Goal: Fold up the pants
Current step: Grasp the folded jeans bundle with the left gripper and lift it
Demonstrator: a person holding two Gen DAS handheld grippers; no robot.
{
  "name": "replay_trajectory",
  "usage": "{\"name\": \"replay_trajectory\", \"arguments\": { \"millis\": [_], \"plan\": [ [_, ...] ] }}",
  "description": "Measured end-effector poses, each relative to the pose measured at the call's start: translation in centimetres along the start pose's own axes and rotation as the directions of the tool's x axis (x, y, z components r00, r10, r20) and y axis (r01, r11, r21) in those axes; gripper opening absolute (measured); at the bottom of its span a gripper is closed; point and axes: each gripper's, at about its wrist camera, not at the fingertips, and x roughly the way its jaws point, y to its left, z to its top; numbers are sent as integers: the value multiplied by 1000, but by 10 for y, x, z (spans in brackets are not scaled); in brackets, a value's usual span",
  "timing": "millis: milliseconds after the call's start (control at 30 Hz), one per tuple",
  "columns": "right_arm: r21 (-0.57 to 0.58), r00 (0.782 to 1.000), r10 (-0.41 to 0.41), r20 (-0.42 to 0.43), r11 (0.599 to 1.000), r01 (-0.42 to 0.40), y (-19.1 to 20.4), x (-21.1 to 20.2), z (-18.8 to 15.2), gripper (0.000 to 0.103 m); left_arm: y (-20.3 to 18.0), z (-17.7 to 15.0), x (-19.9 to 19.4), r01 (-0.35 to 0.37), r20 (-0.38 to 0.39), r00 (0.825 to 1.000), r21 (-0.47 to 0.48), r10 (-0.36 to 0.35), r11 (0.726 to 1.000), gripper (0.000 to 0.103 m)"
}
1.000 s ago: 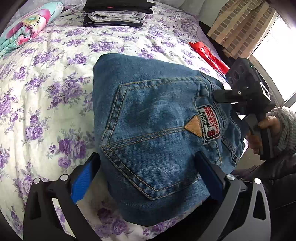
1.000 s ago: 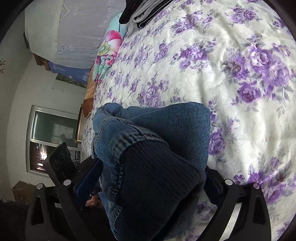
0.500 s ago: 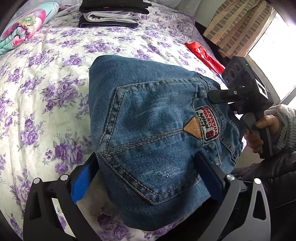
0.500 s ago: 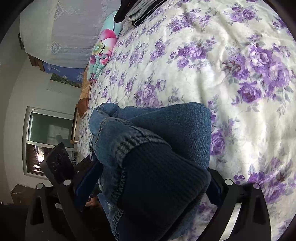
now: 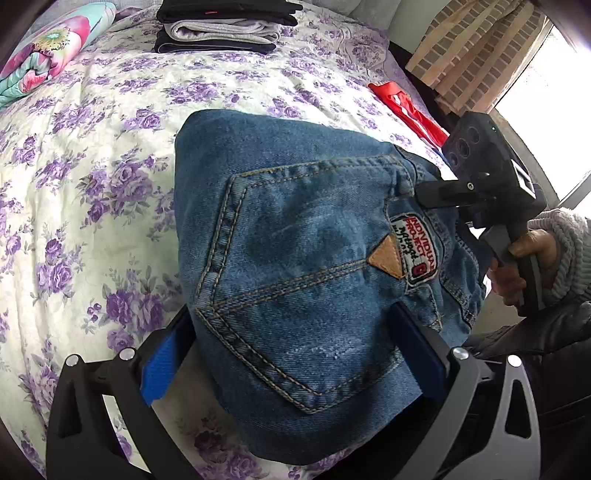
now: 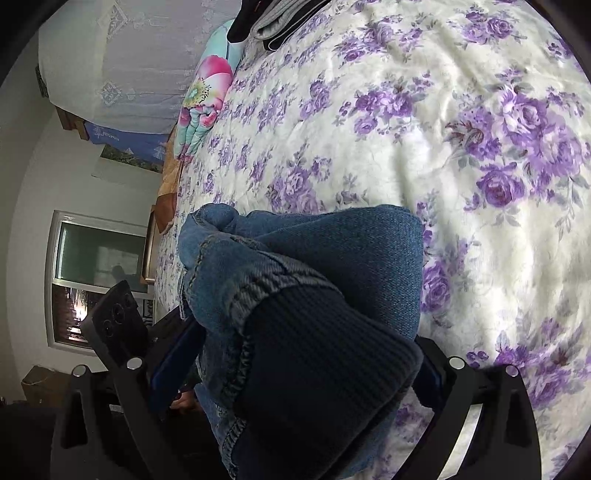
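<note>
A folded bundle of blue jeans (image 5: 295, 258) hangs just above the flowered bedspread (image 5: 92, 184), back pocket and patch facing up. My left gripper (image 5: 290, 350) is shut on the near end, one blue pad on each side of the thick fold. The right gripper (image 5: 424, 195) grips the far right corner, held by a hand in a knitted sleeve. In the right wrist view the right gripper (image 6: 301, 360) is shut on the jeans (image 6: 332, 251) at the dark ribbed waistband (image 6: 325, 350). The left gripper (image 6: 114, 317) shows at the lower left, behind the denim.
A stack of folded clothes (image 5: 221, 26) lies at the far end of the bed. A bright flowered quilt (image 5: 40, 62) sits at the far left. A red item (image 5: 406, 110) lies at the right edge near the curtain (image 5: 476, 48).
Both grippers have shifted slightly over the bed with the jeans bundle between them. The hold on the bundle looks the same.
</note>
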Motion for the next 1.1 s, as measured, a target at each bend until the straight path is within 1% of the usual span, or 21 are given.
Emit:
{"name": "replay_trajectory", "arguments": {
  "millis": [167,333,400,433,500,600,700,767,833,867,967,1033,1100],
  "plan": [
    [-1,1000,0,2,1000,0,0,1,0,99,-1,1,1,-8,-6,1000,7,8,1000,99],
    [-5,1000,-9,1,1000,9,0,0,1,99,-11,3,-2,-65,-4,998,47,65,997,99],
    [-30,999,-52,3,998,52,7,1,1,91,-16,3,-5,-93,8,996,75,92,993,99],
    [-45,997,-75,6,996,75,11,1,1,89,-17,3,-5,-96,12,995,82,95,992,98],
    [-62,994,-106,14,992,106,16,-1,3,81,-15,3,-7,-81,21,997,76,79,994,94],
    [-110,989,-143,22,983,145,29,-4,3,76,-12,2,-11,-63,32,998,50,61,997,88],
    [-150,987,-159,35,975,163,43,-8,4,72,-6,3,-13,-35,38,999,15,34,999,86],
    [-167,986,-163,38,972,167,49,-9,5,69,2,3,-13,4,43,999,-25,-3,1000,85],
    [-177,985,-168,33,969,171,51,-8,8,68,13,1,-10,59,52,997,-76,-55,995,85],
    [-176,985,-169,28,969,171,50,-7,8,68,16,1,-9,71,52,996,-87,-67,994,85],
    [-165,986,-166,17,972,166,43,-6,11,66,12,5,-6,65,42,997,-74,-62,995,85],
    [-174,986,-165,13,971,165,42,-9,11,66,12,6,-9,80,47,996,-88,-76,993,79],
    [-204,986,-167,14,965,167,47,-12,13,65,17,6,-15,113,63,992,-125,-105,986,71]
  ]
}}
